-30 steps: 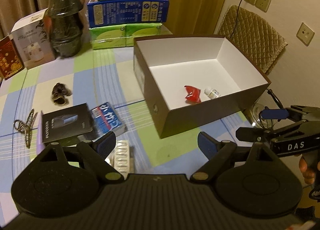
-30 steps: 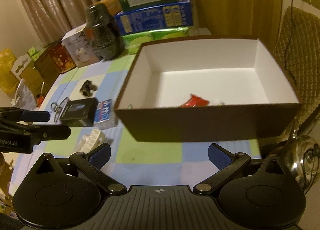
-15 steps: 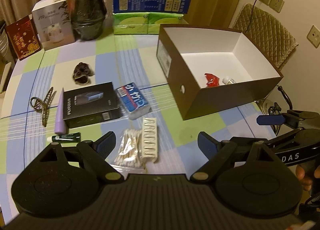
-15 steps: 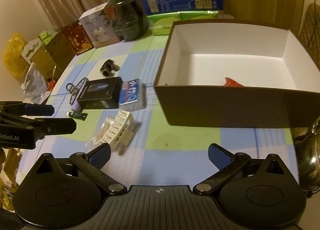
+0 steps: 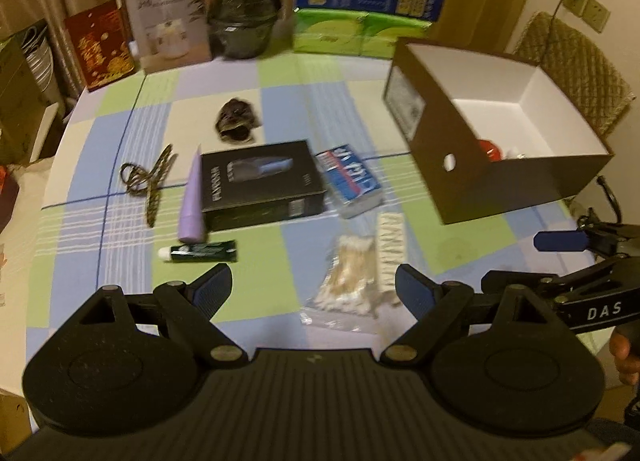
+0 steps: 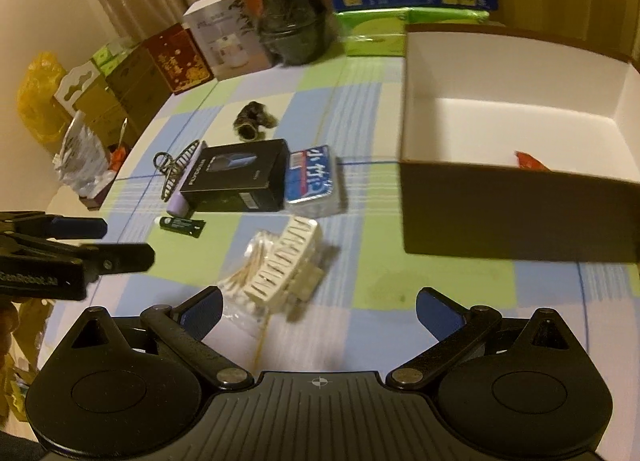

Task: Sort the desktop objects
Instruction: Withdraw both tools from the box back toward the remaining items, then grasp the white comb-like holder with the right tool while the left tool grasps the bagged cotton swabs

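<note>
Both grippers swung left off brown box [image 5: 500,185]; jaws spread, empty; "DAS" legible.

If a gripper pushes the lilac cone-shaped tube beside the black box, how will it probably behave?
The lilac tube lies on its side and tapers to a point, so it would probably roll in a curve. It looks smooth, perhaps slippery. It lies against the black box, which may block rolling that way.

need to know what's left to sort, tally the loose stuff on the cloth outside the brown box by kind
hair clips: 3
tubes: 2
small boxes/packs: 2
swab bags: 1
total: 8
</note>
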A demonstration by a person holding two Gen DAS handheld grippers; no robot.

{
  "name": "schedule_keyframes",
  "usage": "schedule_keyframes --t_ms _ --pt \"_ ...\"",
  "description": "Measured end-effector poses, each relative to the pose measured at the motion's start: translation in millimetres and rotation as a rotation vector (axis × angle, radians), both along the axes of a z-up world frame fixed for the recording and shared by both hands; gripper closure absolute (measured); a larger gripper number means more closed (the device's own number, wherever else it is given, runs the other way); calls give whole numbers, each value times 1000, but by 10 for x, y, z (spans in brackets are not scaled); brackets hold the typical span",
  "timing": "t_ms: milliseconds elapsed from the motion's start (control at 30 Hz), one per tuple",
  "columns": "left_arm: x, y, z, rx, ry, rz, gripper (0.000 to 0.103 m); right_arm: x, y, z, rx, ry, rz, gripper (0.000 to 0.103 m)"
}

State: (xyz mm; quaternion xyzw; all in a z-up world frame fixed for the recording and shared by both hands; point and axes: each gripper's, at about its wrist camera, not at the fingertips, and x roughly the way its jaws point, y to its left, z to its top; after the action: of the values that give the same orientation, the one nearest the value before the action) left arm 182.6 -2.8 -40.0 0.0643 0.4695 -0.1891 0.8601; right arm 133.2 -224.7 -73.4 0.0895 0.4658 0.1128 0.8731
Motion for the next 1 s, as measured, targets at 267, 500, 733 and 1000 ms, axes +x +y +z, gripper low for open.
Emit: schedule_keyframes --t_ms 267,500,733,1000 --pt "128 126 -239 32 29 -6 17 197 236 -191 -22 19 21 14" --pt "280 149 -411 54 38 -15 17 347 360 -387 -26 60 31 36" --pt "386 177 -542 59 70 -26 17 496 455 -575 -38 86 39 43" --pt "472 156 -619 47 94 -38 17 511 391 -689 -66 111 56 78"
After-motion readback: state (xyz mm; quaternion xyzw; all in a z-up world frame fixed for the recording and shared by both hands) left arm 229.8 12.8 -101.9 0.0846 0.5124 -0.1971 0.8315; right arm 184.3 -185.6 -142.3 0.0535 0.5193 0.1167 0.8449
